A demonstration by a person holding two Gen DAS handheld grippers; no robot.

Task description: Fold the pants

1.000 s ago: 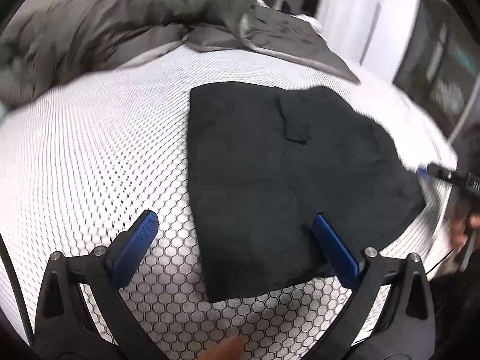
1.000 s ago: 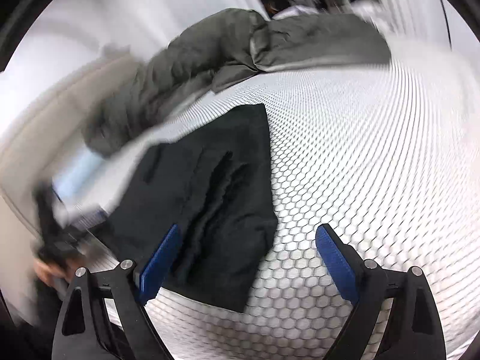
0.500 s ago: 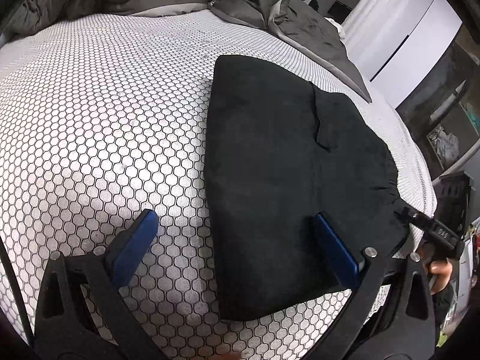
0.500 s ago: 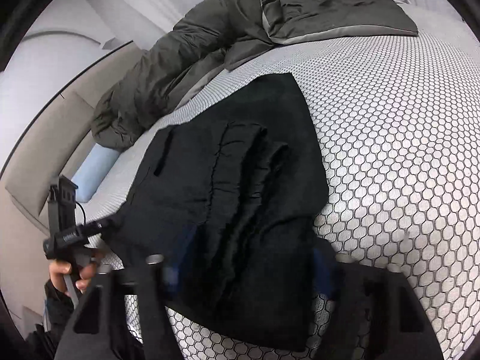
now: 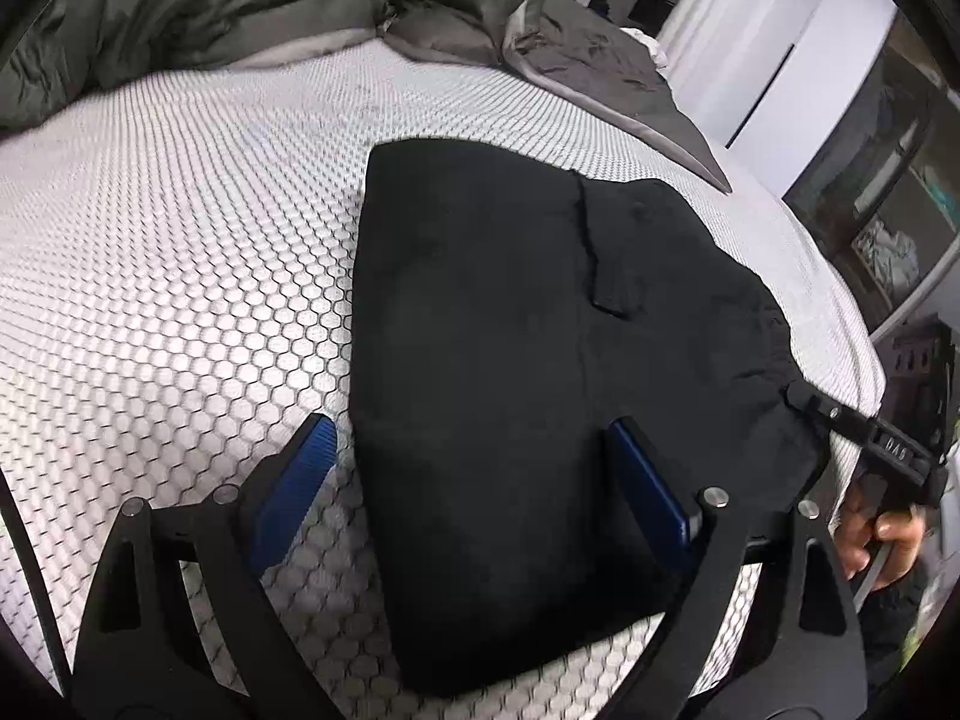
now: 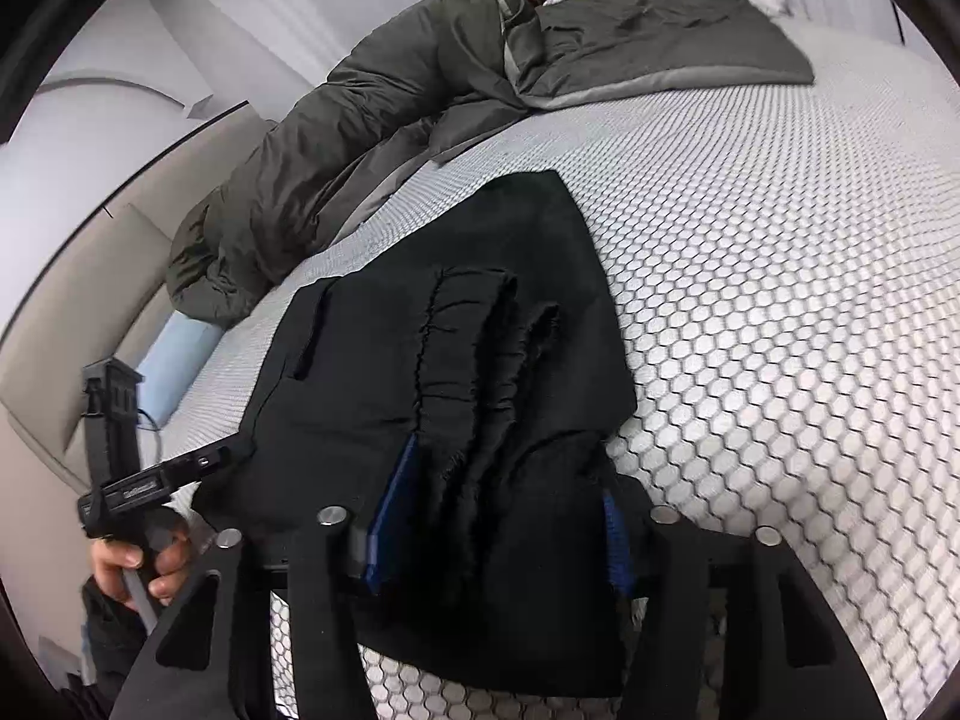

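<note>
Honeycomb-patterned bed [image 5: 180, 276] carries one pair of black pants [image 5: 528, 360], folded, filling the centre toward 4 o'clock. The left gripper [image 5: 474, 480] has its blue fingers [image 5: 294, 480] spread apart above the near edge, and the right gripper [image 6: 498, 516] straddles the bunched waistband, fabric hiding its 3 o'clock finger. Since a second ago both have closed in; one grey duvet [image 6: 360, 138] lies at 11 o'clock.

**Hidden and cut off**

In the right wrist view, bunched black pants [image 6: 480, 420] cover most of the right hand-held gripper's [image 6: 498, 528] blue pads [image 6: 390, 516]. The grey duvet [image 5: 210, 6] runs past the left view's top edge.
</note>
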